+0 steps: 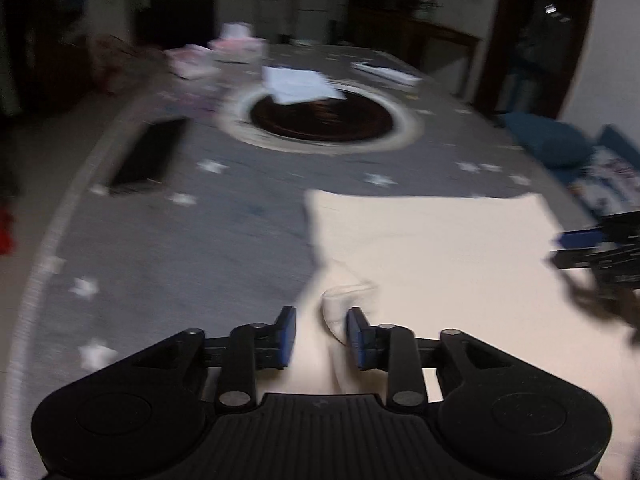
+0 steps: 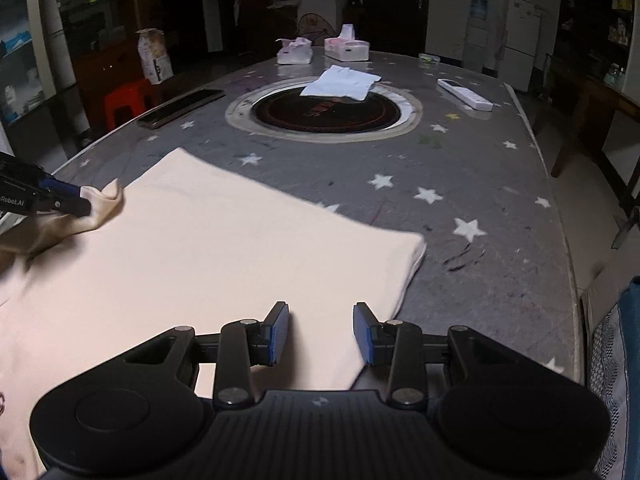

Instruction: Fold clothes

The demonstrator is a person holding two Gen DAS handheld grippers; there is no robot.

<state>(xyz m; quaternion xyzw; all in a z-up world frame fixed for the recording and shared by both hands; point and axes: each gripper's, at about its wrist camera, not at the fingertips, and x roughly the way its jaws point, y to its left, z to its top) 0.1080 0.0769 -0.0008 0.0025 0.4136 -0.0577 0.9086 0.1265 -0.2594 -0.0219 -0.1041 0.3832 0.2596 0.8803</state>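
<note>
A cream garment (image 2: 208, 248) lies flat on the grey star-patterned table (image 2: 480, 184), partly folded. In the left wrist view my left gripper (image 1: 321, 334) has a bunched fold of the cream garment (image 1: 440, 248) between its blue pads, which stand a little apart with the cloth between them. In the right wrist view the left gripper (image 2: 82, 200) shows at the left edge, holding a raised corner of the cloth. My right gripper (image 2: 321, 332) is open and empty, just above the garment's near right part. It shows at the right edge of the left wrist view (image 1: 560, 250).
A folded white garment (image 2: 342, 83) lies on the dark round inset (image 2: 332, 114) in the table's middle. Two tissue boxes (image 2: 346, 46) stand at the far end, a white remote (image 2: 464, 94) at the right, a dark flat device (image 2: 180, 107) at the left. A red stool (image 2: 126, 100) stands beyond the left edge.
</note>
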